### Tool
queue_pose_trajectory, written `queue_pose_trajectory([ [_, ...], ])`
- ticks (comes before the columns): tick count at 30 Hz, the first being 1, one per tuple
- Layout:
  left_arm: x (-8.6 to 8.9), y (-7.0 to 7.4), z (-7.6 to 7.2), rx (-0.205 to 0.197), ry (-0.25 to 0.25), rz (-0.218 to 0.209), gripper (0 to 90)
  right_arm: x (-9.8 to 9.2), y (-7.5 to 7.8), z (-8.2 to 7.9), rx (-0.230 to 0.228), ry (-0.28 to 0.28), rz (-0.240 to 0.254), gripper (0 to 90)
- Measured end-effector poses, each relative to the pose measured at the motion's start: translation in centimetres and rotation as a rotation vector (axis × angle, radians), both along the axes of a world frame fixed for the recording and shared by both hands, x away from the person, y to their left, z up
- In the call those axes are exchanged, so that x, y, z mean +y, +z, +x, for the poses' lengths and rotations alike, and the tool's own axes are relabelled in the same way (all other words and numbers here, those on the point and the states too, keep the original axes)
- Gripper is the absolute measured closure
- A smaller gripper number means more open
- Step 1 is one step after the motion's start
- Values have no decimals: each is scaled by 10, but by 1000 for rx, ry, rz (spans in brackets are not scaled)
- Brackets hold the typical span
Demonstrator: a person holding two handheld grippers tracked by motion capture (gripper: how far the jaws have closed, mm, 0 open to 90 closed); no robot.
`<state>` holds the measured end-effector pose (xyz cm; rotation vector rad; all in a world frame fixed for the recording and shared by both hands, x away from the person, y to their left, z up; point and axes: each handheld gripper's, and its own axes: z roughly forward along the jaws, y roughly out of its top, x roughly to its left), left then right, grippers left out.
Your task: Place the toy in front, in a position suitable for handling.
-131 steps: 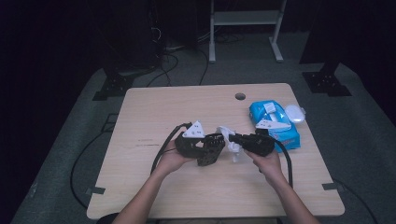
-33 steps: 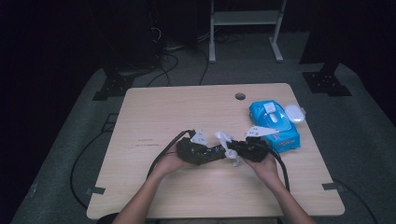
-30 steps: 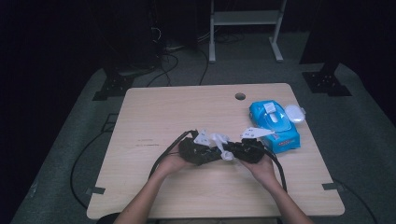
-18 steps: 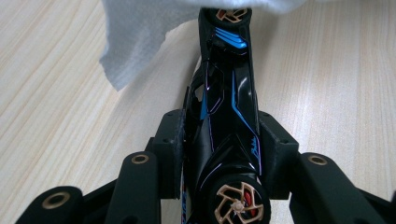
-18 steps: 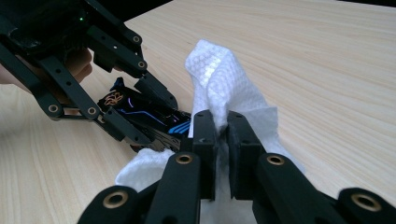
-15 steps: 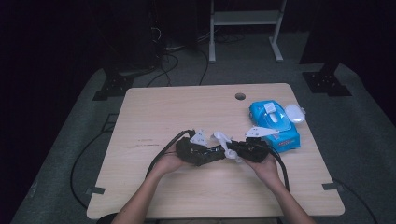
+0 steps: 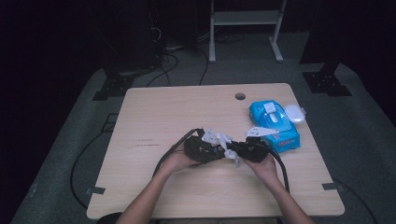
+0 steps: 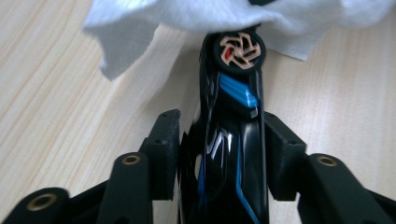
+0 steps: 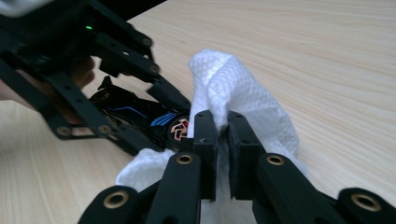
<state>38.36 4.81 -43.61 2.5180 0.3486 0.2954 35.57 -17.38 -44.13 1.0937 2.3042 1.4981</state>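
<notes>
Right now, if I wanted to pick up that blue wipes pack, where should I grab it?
Probably across the short sides of the wipes pack, coming from above: it lies flat on the table, and its soft body should give. Avoid the raised lid on top.

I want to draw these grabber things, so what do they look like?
Each tool is black. The left tool and the right tool both have two flat, blocky jaws on jointed bars with round brass-coloured pins. A grey three-cornered plate sits on top of the right tool. A thick black cable trails from it. The forearms are bare, with no sleeves in sight.
</notes>
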Motion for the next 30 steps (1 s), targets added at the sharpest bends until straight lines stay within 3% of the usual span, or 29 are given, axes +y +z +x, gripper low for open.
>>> queue_pose_trajectory([
  [6, 5, 1, -3, -16, 2, -29, 571, -1, 1, 0, -1, 5, 21, 827],
  [7, 10, 3, -4, -2, 2, -77, 572, -1, 4, -1, -6, 8, 35, 827],
  [9, 15, 9, -6, -11, -8, -121, 572, -2, 6, -2, -15, 11, 54, 827],
  [10, 15, 9, -6, -11, -8, -121, 573, -2, 6, -2, -15, 11, 54, 827],
  [11, 20, 17, -8, -17, -14, -157, 572, -6, 11, -2, -26, 15, 93, 827],
  [13, 25, 23, -10, -9, -11, -211, 573, -9, 15, -3, -38, 10, 105, 827],
  [16, 29, 30, -11, -18, -7, -235, 572, -13, 16, -3, -35, -1, 127, 828],
  [19, 33, 30, -9, 1, 2, -281, 573, -14, 13, -2, -27, -11, 120, 827],
  [27, 39, 32, -6, 17, 12, -329, 573, -12, 2, 3, 16, -14, 116, 827],
  [30, 37, 31, -7, 8, 12, -312, 573, -12, 3, 3, 12, -14, 113, 827],
])
